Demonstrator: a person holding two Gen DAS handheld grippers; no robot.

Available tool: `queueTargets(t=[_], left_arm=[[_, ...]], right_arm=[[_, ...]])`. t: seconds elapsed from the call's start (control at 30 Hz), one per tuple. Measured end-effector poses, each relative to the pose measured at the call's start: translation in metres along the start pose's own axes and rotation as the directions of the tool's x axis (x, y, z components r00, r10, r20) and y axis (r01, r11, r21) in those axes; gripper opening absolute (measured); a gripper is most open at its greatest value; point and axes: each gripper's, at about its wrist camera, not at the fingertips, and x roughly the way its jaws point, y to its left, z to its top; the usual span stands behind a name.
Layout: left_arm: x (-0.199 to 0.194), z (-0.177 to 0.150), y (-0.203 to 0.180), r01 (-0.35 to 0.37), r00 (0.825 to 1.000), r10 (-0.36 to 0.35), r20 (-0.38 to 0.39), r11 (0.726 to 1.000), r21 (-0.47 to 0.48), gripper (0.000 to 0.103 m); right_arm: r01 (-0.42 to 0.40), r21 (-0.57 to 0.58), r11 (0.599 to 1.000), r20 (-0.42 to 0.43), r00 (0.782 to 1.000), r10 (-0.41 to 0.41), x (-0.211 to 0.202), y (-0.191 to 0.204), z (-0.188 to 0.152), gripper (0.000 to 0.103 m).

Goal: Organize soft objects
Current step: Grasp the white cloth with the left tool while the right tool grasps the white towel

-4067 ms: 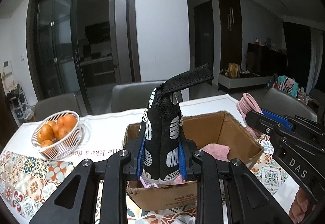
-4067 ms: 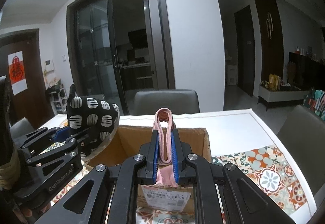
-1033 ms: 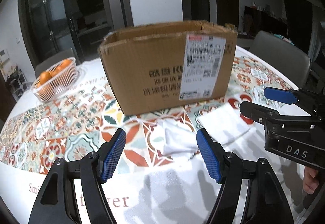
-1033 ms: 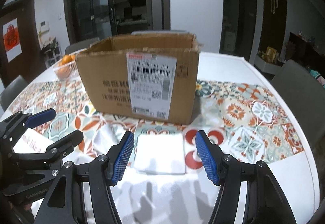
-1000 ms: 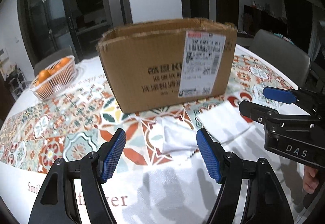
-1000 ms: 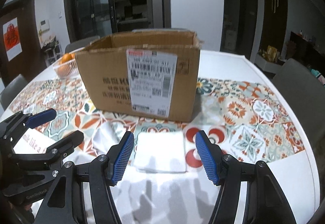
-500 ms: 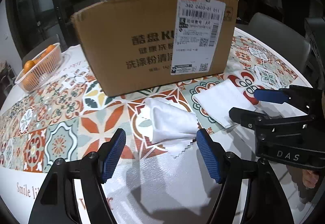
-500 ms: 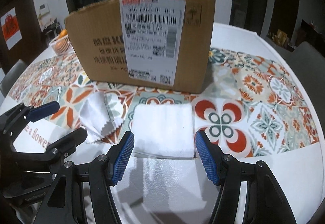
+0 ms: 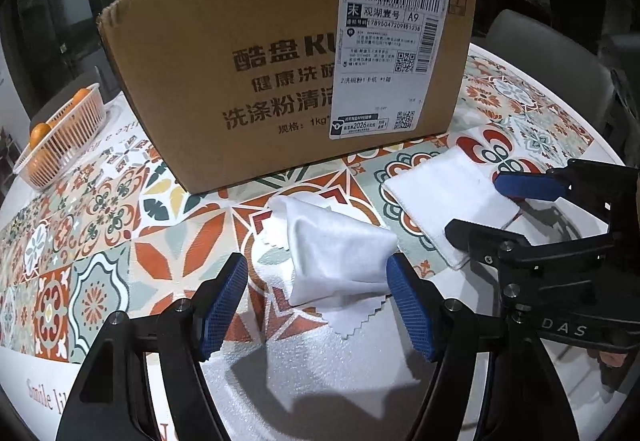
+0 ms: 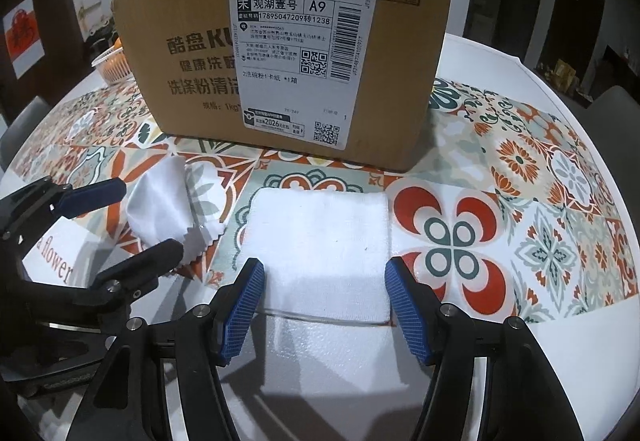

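Note:
A crumpled white cloth with zigzag edges lies on the patterned tablecloth in front of the cardboard box. My left gripper is open, its blue pads on either side of the cloth's near part. A folded white towel lies flat to the right of it. My right gripper is open with its pads on either side of the towel's near edge. The towel and right gripper show in the left wrist view, and the crumpled cloth and left gripper in the right wrist view.
The box stands upright just behind both cloths, with a shipping label facing me. A white basket of oranges sits at the far left of the round table. Chairs stand around the table's far side and right.
Four seconds ago each gripper held a cloth item above the box; both are now open and empty. Over the last second both have come down and forward to the white cloths.

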Motion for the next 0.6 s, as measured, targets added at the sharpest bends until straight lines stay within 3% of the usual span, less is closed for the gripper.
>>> queueTargets(t=[0.13, 0.23, 0.3, 0.43, 0.5, 0.6], left_arm=[[0.002, 0.001, -0.001, 0.018, 1.000, -0.018, 0.000, 1.000, -0.004, 0.068], [0.007, 0.001, -0.002, 0.052, 0.998, -0.052, -0.020, 0.999, -0.013, 0.055], [0.007, 0.000, -0.002, 0.065, 0.998, -0.066, -0.018, 0.998, -0.021, 0.050], [0.007, 0.002, -0.002, 0.087, 0.996, -0.088, -0.023, 0.995, -0.038, 0.029], [0.006, 0.003, -0.001, 0.090, 0.996, -0.091, -0.025, 0.995, -0.050, 0.024], [0.002, 0.002, 0.004, 0.083, 0.996, -0.085, -0.024, 0.994, -0.067, 0.020]], right_arm=[[-0.006, 0.014, 1.000, 0.016, 1.000, 0.005, 0.001, -0.003, -0.001, 0.064], [-0.005, 0.009, 1.000, 0.021, 1.000, 0.005, 0.001, -0.002, -0.001, 0.061], [-0.020, 0.002, 1.000, 0.024, 1.000, 0.020, -0.001, 0.001, -0.001, 0.050], [-0.035, -0.024, 0.999, 0.032, 0.999, 0.036, -0.003, 0.010, -0.003, 0.032], [-0.047, -0.032, 0.998, 0.031, 0.998, 0.048, -0.004, 0.014, -0.003, 0.014], [-0.024, -0.038, 0.999, 0.037, 0.999, 0.026, -0.005, 0.018, -0.005, 0.009]])
